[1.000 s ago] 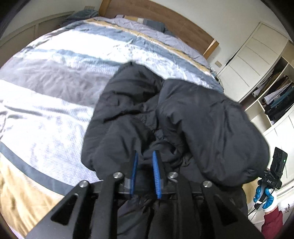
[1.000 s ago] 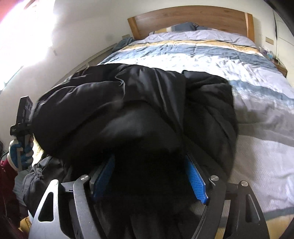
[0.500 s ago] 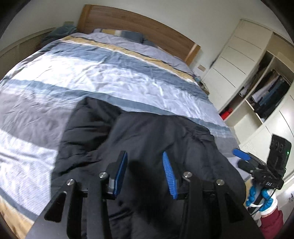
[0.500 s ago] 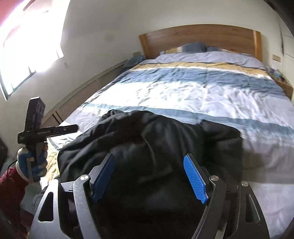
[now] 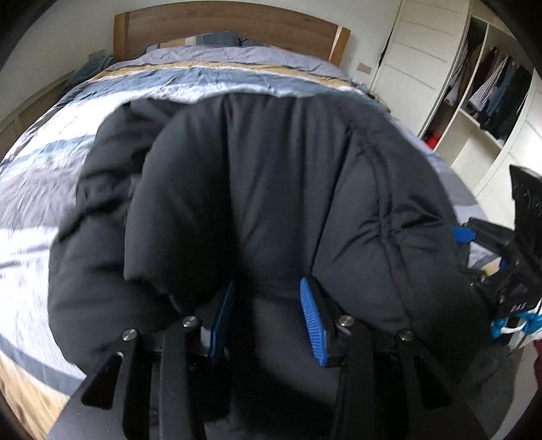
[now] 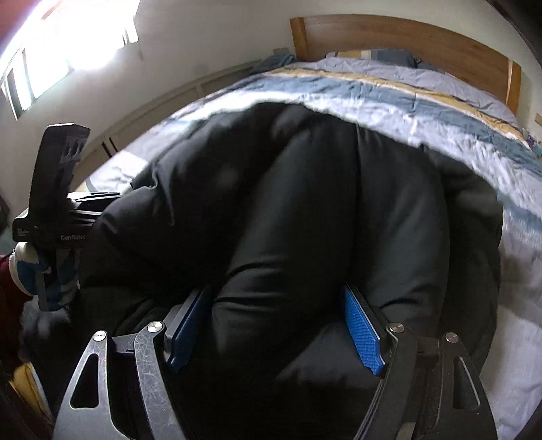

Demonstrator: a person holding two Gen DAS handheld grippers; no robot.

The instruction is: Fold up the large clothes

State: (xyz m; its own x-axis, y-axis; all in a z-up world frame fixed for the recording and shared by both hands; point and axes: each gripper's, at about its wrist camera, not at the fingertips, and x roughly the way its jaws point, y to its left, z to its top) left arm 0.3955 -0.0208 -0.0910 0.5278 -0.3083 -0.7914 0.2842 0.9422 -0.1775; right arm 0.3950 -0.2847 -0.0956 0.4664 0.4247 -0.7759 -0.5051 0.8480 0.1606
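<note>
A large black padded jacket lies bunched on the striped duvet at the foot of the bed. In the left wrist view my left gripper is pushed down into it. Its blue pads stand apart with a puffy fold bulging between them. In the right wrist view the same jacket fills the middle. My right gripper stands wide, its pads on either side of a thick roll of the fabric. The fingertips of both are partly buried in the cloth.
The bed runs back to a wooden headboard with pillows. An open wardrobe with hanging clothes stands on the right, a bright window on the left. A gloved hand holds the other tool at the jacket's edge.
A second ago the jacket was held up, with the left jaws nearly shut on it. It then dropped onto the duvet as they opened. Both grippers have since come down into it.
</note>
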